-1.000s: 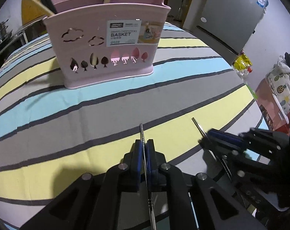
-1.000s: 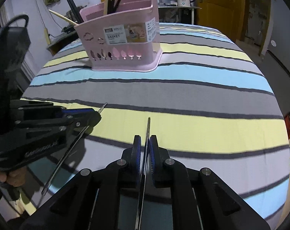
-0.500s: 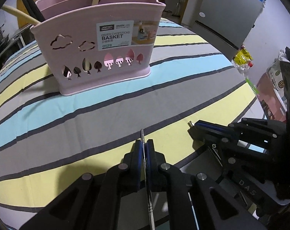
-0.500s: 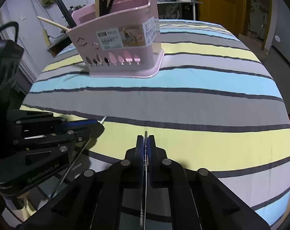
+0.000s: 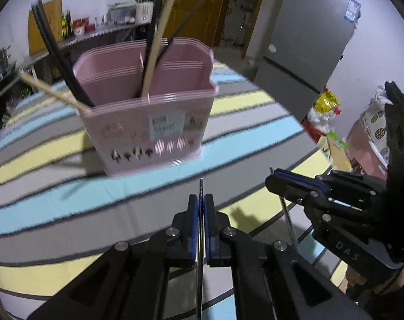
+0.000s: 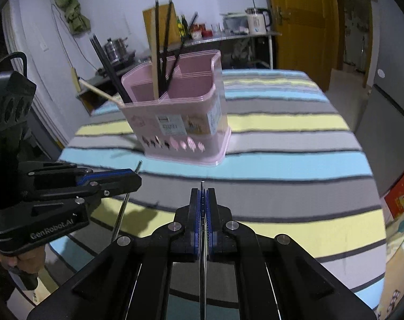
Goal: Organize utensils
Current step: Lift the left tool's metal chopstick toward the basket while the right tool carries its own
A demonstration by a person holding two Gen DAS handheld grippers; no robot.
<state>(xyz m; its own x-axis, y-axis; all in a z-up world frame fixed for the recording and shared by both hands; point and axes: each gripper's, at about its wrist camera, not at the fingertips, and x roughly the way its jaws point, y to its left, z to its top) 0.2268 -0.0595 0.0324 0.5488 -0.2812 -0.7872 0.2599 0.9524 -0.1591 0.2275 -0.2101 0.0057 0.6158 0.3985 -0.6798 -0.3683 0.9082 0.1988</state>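
Observation:
A pink utensil basket (image 5: pixel 148 117) stands on the striped tablecloth; it also shows in the right wrist view (image 6: pixel 180 122). It holds black chopsticks (image 5: pixel 60 53) and wooden chopsticks (image 5: pixel 159 40). My left gripper (image 5: pixel 201 200) is shut on a thin metal chopstick (image 5: pixel 200 253), held above the table in front of the basket. My right gripper (image 6: pixel 202 194) is shut on another metal chopstick (image 6: pixel 202 266). The right gripper shows at the right of the left wrist view (image 5: pixel 274 178); the left one shows at the left of the right wrist view (image 6: pixel 136 176).
The striped tablecloth (image 6: pixel 282 144) covers a table with edges to the right and near side. A grey fridge (image 5: pixel 308 40) stands right of it. A counter with a kettle (image 6: pixel 258 21) and pots lies behind. A yellow door (image 6: pixel 303 21) is at the back.
Both grippers have risen with their chopsticks, so the open top of the basket is now visible. The view is motion-blurred.

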